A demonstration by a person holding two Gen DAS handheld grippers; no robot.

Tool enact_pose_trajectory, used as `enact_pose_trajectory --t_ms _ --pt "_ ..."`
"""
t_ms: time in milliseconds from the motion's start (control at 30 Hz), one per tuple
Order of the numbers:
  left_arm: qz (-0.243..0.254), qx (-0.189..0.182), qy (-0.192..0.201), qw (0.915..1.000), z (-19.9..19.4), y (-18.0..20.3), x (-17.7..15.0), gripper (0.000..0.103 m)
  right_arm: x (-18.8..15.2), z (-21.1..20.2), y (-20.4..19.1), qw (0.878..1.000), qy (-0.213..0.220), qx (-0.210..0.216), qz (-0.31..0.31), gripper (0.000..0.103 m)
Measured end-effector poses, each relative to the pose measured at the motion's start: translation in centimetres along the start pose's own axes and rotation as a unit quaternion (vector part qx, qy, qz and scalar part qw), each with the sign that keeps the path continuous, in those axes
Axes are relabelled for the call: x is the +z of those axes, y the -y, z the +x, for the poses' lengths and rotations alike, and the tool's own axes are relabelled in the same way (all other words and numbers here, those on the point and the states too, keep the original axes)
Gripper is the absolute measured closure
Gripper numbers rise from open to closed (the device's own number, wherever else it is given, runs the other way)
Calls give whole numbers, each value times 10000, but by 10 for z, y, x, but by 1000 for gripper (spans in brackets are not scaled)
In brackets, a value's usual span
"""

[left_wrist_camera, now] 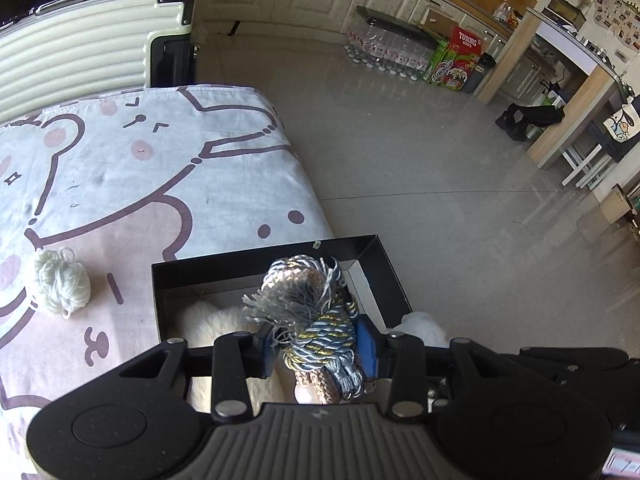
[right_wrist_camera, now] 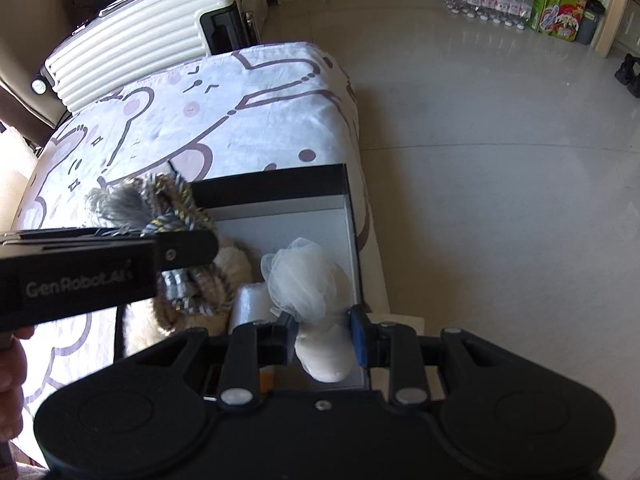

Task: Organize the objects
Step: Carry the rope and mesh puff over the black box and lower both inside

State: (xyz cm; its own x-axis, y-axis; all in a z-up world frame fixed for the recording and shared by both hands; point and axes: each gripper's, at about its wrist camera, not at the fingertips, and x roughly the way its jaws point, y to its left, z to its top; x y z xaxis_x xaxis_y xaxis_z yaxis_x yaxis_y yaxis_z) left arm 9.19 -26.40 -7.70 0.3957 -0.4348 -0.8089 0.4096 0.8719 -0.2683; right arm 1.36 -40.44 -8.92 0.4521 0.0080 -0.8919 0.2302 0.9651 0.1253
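Note:
My left gripper point(left_wrist_camera: 318, 354) is shut on a bundle of grey, gold and brown tasselled cord point(left_wrist_camera: 316, 312), held above the black box point(left_wrist_camera: 372, 268) at the table's near right corner. The same bundle point(right_wrist_camera: 176, 216) and left gripper point(right_wrist_camera: 188, 248) show from the side in the right wrist view. My right gripper point(right_wrist_camera: 323, 338) is over the box point(right_wrist_camera: 280, 184), its blue pads either side of a white mesh pouf point(right_wrist_camera: 308, 280); contact is unclear. A cream yarn ball point(left_wrist_camera: 58, 284) lies on the cartoon-print cloth point(left_wrist_camera: 140, 168) left of the box.
White fluffy items point(left_wrist_camera: 212, 324) and a clear roll point(right_wrist_camera: 250, 306) lie in the box. A cream ribbed suitcase point(left_wrist_camera: 80, 52) stands behind the table. Tiled floor point(left_wrist_camera: 440, 200) lies to the right, with bottled water point(left_wrist_camera: 384, 52) and beer cartons point(left_wrist_camera: 456, 64) by the cabinets.

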Motion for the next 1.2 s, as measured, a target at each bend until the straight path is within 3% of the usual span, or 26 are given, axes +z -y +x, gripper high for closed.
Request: enact_pose_trajectory --t_ms 300,533,733,933,1200 --pt "-284 -209 261 9990 10 -8 10 62 -1 21 -13 9994 -324 -102 -69 74" --pt "684 -3 226 9974 32 6 15 62 -2 33 -13 9985 -484 -244 -21 74" --pt "1096 12 162 9938 51 11 15 62 -3 41 -13 9980 -584 -243 39 74" --pt "1364 175 -152 9904 70 13 9 62 -2 45 -7 9976 -593 -258 257 74" --pt "959 124 -704 9928 84 -6 14 62 -3 54 -7 9956 -866 -78 357 74"
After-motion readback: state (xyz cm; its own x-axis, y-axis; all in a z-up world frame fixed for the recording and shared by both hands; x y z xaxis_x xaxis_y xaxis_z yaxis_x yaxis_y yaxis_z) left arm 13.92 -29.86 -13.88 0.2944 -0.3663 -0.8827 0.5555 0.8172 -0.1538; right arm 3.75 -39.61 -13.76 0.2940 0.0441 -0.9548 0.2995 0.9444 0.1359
